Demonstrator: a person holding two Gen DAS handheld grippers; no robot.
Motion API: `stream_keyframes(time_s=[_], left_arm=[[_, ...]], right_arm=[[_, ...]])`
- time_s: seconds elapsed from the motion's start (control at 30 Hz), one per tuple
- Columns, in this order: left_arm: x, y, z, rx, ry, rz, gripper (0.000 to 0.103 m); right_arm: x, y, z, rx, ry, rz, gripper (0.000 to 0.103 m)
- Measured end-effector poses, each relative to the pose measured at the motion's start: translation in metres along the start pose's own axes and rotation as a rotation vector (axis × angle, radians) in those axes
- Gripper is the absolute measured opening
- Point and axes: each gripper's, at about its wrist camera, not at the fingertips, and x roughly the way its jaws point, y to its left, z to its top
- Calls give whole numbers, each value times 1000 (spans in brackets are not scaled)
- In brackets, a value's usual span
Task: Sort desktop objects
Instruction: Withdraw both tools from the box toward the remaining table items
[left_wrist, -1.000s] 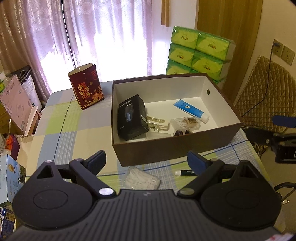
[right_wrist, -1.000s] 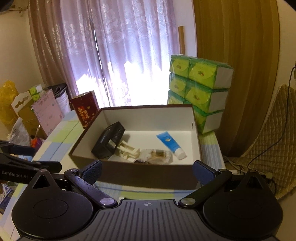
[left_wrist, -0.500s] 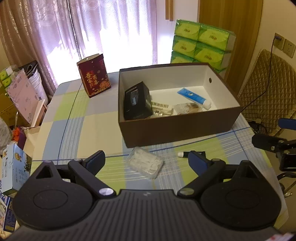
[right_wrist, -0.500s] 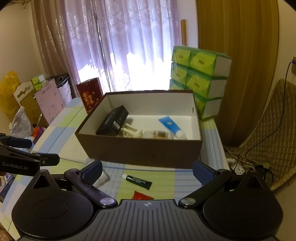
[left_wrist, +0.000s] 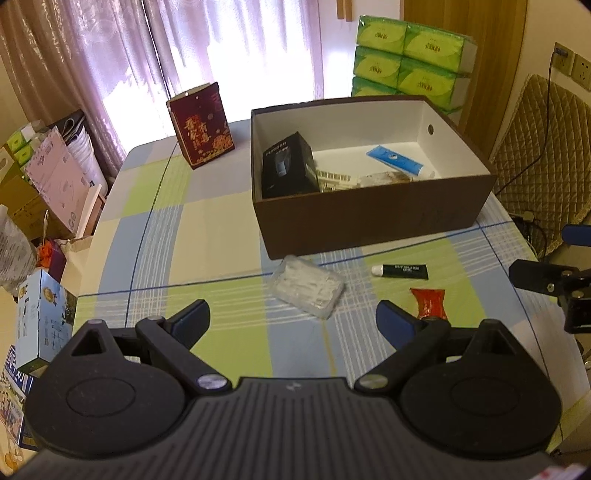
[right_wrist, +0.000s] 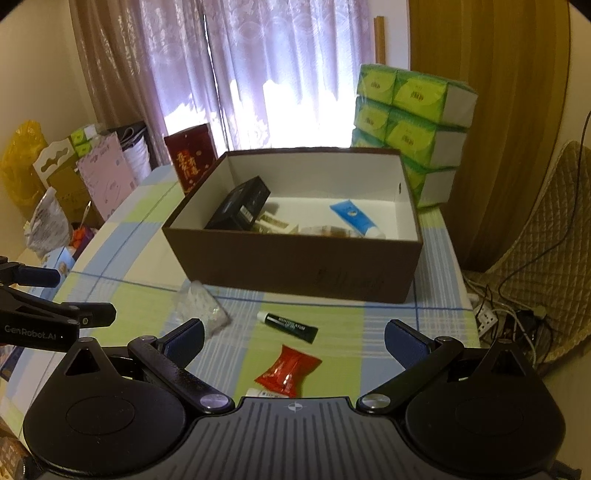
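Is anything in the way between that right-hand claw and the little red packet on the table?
Nothing visible. The red packet lies on bare tablecloth just ahead of the open right gripper, with the black tube beyond it, nearer the brown box.

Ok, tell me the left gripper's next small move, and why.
Probably lower the left gripper onto the clear plastic packet. Its jaws are open and empty, the packet lies on the tablecloth just ahead between them, outside the brown box that already holds sorted items.
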Motion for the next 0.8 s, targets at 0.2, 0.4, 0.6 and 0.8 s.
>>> stream_keyframes(time_s=[0.2, 0.4, 0.6, 0.8], left_arm=[[2, 0, -7, 4, 15, -1, 95], [5, -2, -12, 11, 29, -5, 95], [12, -2, -18, 16, 48, -8, 95], [20, 0, -21, 13, 69, -13, 95]], right_arm=[[5, 7, -8, -9, 29, 12, 101], [11, 13, -16, -13, 61, 20, 101], [17, 18, -19, -21, 82, 24, 101], [25, 21, -24, -20, 111, 22, 101]])
